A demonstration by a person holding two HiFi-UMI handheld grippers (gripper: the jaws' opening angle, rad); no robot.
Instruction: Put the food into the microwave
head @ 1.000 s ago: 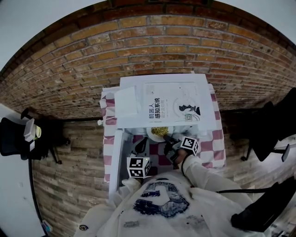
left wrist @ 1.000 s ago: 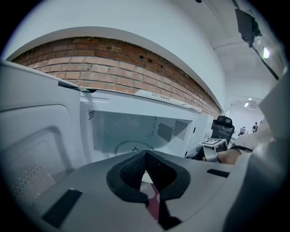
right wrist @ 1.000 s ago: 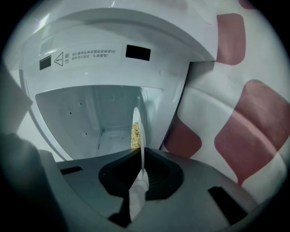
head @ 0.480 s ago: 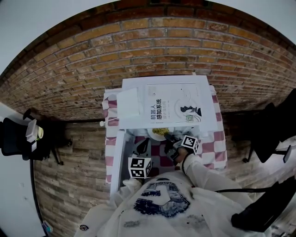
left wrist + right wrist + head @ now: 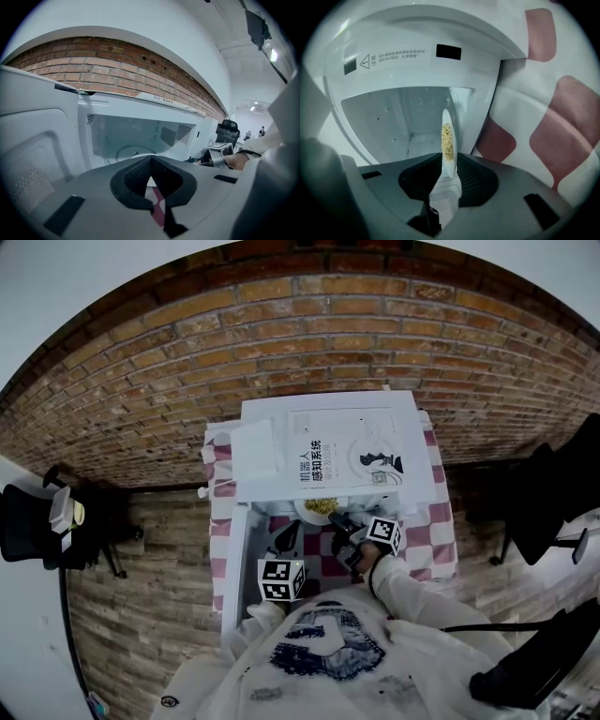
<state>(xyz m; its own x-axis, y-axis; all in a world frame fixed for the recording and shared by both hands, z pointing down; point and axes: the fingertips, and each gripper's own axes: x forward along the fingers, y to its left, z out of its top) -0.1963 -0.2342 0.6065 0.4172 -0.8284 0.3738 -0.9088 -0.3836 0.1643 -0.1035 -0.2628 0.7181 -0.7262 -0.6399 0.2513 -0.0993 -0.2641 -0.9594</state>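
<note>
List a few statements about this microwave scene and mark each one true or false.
The right gripper grips a plate of yellow food. True.
The microwave is closed. False: its door stands open.
The left gripper holds a cup. False: its jaws are together with nothing between them.
A book lies on top of the microwave. True.
</note>
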